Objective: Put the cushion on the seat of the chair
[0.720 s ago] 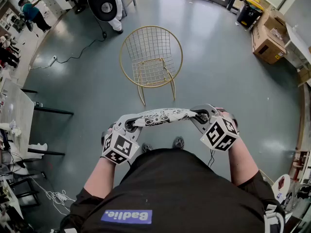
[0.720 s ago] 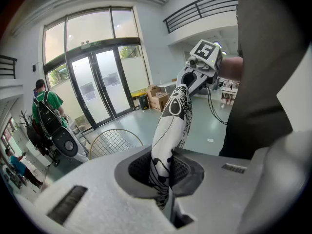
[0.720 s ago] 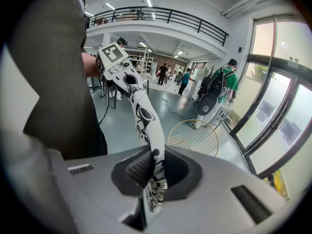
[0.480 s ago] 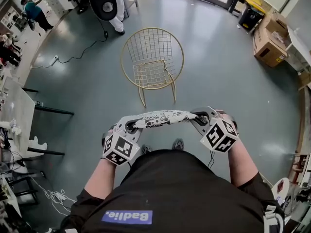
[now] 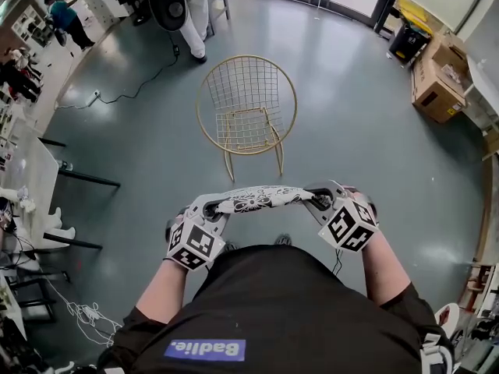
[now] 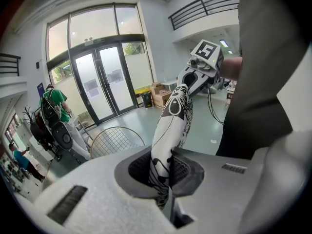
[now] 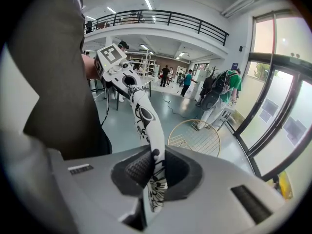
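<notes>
A flat white cushion with a black pattern (image 5: 263, 199) hangs stretched between my two grippers, held level in front of the person's body. My left gripper (image 5: 209, 205) is shut on its left edge (image 6: 162, 172). At the other end my right gripper (image 5: 316, 196) is shut on the right edge (image 7: 155, 179). The gold wire chair (image 5: 246, 106) stands on the grey floor ahead of the cushion, its round back farthest away and its mesh seat (image 5: 242, 128) bare. It also shows small in the left gripper view (image 6: 116, 141) and the right gripper view (image 7: 195, 138).
A person in white trousers (image 5: 195, 14) stands beyond the chair beside a round black fan (image 5: 168, 8), with a cable (image 5: 129, 88) trailing on the floor. Cardboard boxes (image 5: 440, 68) sit at the right, tables (image 5: 23, 178) at the left. Glass doors (image 6: 105, 87) lie behind the chair.
The chair has come a little closer and lower in the head view as the person steps towards it. Both grippers keep the cushion stretched between them.
</notes>
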Motion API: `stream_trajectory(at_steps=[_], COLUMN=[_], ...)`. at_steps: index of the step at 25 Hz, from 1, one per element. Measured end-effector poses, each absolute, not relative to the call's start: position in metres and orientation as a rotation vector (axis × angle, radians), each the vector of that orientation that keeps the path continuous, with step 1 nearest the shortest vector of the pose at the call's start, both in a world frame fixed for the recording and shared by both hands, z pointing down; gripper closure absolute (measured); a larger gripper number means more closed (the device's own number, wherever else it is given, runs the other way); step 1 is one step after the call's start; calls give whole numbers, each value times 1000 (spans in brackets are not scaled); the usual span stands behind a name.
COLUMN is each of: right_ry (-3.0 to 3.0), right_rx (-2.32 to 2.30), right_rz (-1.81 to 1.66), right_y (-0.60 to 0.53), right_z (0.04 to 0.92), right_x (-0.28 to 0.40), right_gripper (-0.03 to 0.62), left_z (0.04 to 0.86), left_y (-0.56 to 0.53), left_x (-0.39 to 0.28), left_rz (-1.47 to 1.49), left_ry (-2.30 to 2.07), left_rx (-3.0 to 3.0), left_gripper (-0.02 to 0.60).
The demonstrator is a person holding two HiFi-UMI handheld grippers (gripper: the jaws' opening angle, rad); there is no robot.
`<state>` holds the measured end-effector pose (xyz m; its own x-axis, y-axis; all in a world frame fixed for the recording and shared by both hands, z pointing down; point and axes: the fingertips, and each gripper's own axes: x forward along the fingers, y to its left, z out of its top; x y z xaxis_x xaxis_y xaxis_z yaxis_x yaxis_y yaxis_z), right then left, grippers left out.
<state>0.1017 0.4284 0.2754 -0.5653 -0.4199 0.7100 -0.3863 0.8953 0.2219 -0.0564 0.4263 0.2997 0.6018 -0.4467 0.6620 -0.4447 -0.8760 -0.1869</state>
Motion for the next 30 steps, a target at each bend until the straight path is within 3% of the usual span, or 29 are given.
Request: stream_trajectory(at_steps=[16,30], right_ry=[-2250,-2183], right_rx=[457,438], right_rz=[-12,124], right_y=[375,250], right_z=[308,335], right_x=[141,84], right_gripper=[554,553], left_z=[324,356], left_y=[382,257], left_x=[-18,-74], left_rz=[-1201,-1215], left_ry=[903,727], left_rx=[-2830,-2922], left_gripper=[559,559])
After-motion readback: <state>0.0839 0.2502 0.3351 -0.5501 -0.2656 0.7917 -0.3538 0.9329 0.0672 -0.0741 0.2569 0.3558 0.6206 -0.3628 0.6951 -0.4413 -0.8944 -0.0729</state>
